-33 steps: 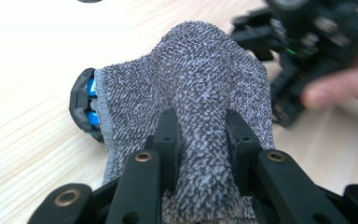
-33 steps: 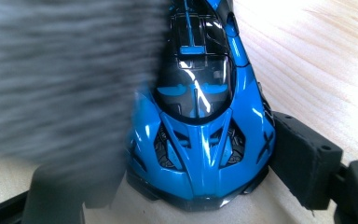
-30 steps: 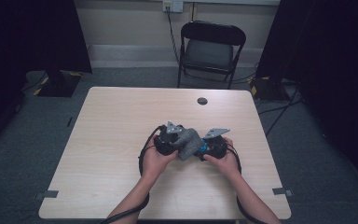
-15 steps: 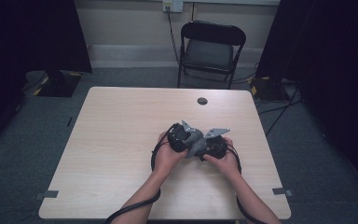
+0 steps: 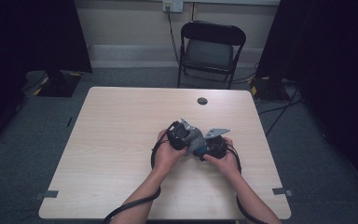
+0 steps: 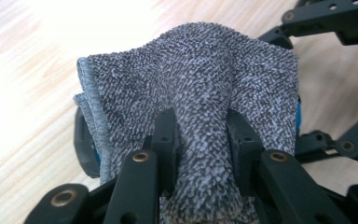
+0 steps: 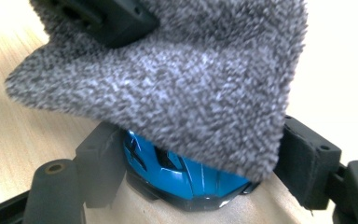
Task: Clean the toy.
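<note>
Since a second ago the left gripper (image 5: 182,135), clamped on a bunched fold of the grey terry cloth (image 6: 191,93), has been carried rightward across the table (image 5: 121,140) until it lies against the right gripper (image 5: 214,145). The right gripper's jaws are clamped around a glossy blue object (image 7: 182,175), probably a toy car, held just above the table at centre. The cloth is now draped over this object, so wiping or wrapping is judged under way.

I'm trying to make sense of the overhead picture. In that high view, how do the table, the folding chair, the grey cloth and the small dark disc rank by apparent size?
1. table
2. folding chair, though it stands farther away
3. grey cloth
4. dark disc
</note>
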